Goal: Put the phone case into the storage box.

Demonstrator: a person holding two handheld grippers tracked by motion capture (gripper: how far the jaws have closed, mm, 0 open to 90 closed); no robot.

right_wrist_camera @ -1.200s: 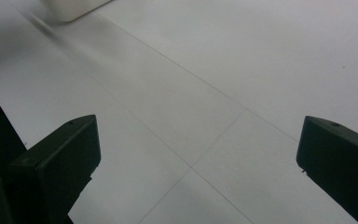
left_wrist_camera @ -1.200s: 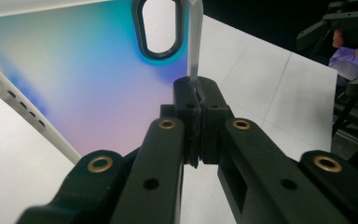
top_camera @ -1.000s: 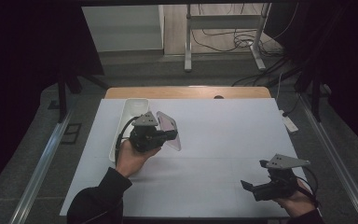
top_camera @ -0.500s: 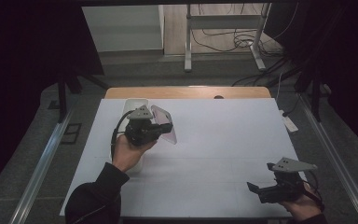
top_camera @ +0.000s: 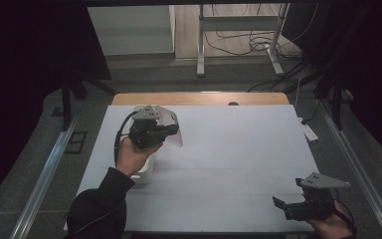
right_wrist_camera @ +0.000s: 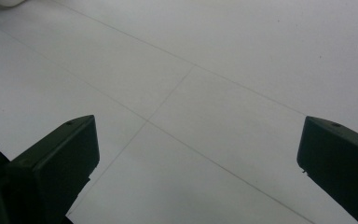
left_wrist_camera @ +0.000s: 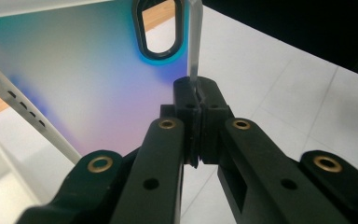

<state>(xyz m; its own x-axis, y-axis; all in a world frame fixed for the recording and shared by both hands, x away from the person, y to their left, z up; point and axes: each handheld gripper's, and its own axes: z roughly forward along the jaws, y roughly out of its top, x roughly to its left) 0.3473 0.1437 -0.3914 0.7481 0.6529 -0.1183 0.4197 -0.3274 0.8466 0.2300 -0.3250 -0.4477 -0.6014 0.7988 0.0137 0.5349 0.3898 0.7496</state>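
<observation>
Nearest the person, at the front right corner of the table (top_camera: pixel 229 149), the right gripper (top_camera: pixel 286 205) is held low in the right hand (top_camera: pixel 334 225). Its jaws stand wide apart with nothing between them; the right gripper view looks across bare white tabletop between the two black tips.

Farther in, on the left half of the table, the left hand (top_camera: pixel 129 157) holds the left gripper (top_camera: pixel 171 132) raised above the surface. Its jaws are closed tight on the thin edge of a translucent plastic board (top_camera: pixel 171 130), which has an oval handle hole (left_wrist_camera: pixel 158 28) near its far end. In the left gripper view the board stands edge-on, pinched between the pads.

Just below that hand, a white container (top_camera: pixel 144 174) rests on the tabletop.

Beyond the white sheet, the table's wooden far edge (top_camera: pixel 199 98) is exposed.
</observation>
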